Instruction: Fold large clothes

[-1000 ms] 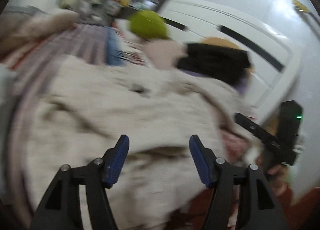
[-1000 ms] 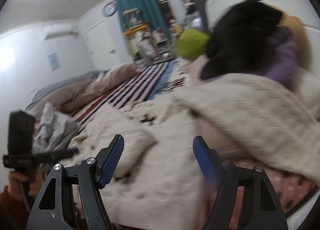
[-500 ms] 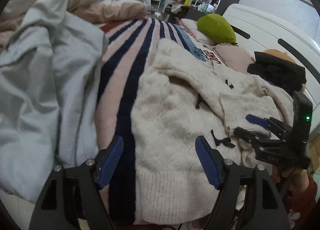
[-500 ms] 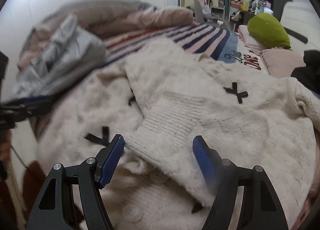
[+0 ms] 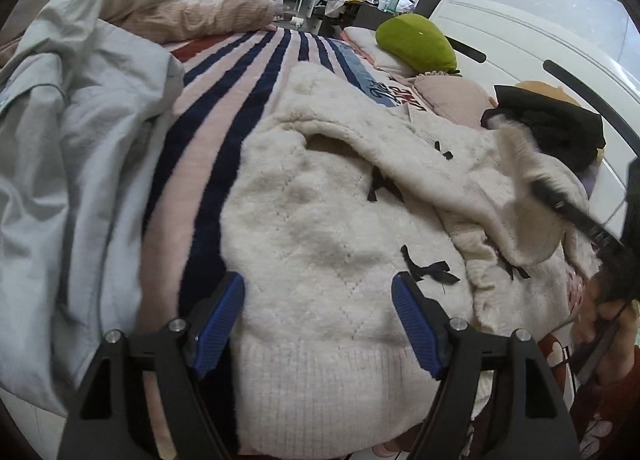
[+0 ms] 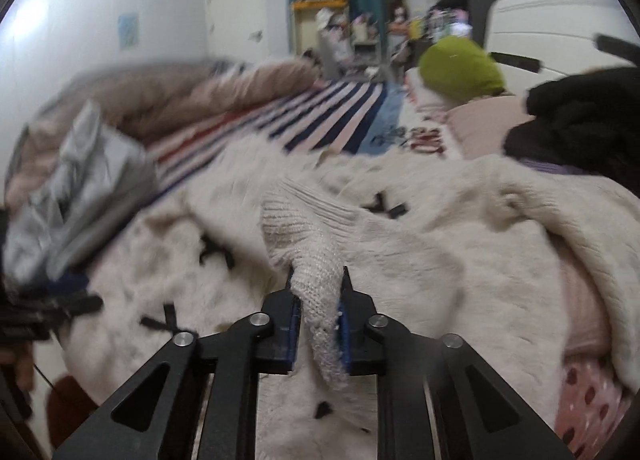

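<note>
A large cream knit sweater (image 5: 320, 244) with small black bows lies spread on the striped bed; it also fills the right wrist view (image 6: 440, 244). My left gripper (image 5: 318, 320) is open and empty, low over the sweater's ribbed hem at the bed's near edge. My right gripper (image 6: 318, 312) is shut on the sweater's ribbed sleeve cuff (image 6: 316, 260), which is lifted off the body. In the left wrist view the right gripper (image 5: 568, 211) holds that sleeve up at the far right.
A grey garment (image 5: 72, 163) is heaped on the left of the striped blanket (image 5: 224, 99). A green cushion (image 5: 416, 45), pink pillow (image 5: 452, 97) and black clothes (image 5: 556, 131) lie by the white headboard (image 5: 520, 51).
My right gripper has shut on the sleeve cuff and lifted it. My left gripper has shifted slightly closer over the hem and stays open.
</note>
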The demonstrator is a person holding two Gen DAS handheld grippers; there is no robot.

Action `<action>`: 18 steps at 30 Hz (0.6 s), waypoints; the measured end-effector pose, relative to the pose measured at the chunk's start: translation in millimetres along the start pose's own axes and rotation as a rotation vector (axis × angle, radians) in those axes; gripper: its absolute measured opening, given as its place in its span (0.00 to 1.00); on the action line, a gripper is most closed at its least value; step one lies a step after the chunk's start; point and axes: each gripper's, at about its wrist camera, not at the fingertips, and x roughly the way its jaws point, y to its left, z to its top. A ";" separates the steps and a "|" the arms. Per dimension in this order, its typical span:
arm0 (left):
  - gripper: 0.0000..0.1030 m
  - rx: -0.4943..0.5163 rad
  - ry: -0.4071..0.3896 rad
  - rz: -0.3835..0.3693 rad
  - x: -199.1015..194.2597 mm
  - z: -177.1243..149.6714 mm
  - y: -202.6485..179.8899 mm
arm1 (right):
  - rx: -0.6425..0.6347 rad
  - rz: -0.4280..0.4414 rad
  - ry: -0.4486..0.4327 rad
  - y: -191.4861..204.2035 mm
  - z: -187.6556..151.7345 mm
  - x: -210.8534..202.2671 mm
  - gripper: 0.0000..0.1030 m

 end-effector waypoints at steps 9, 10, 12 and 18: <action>0.70 -0.091 0.062 0.070 28.2 -1.6 9.2 | 0.203 -0.086 -0.026 -75.2 -18.8 -52.6 0.09; 0.70 -0.089 0.062 0.076 29.2 -1.7 8.1 | 0.217 -0.080 -0.010 -79.8 -25.7 -55.3 0.09; 0.69 -0.092 0.063 0.081 30.2 -2.4 7.5 | 0.239 -0.040 0.030 -87.7 -40.2 -59.4 0.13; 0.18 -0.135 0.082 0.041 27.9 -8.1 9.6 | 0.292 -0.039 0.050 -107.7 -71.3 -82.0 0.47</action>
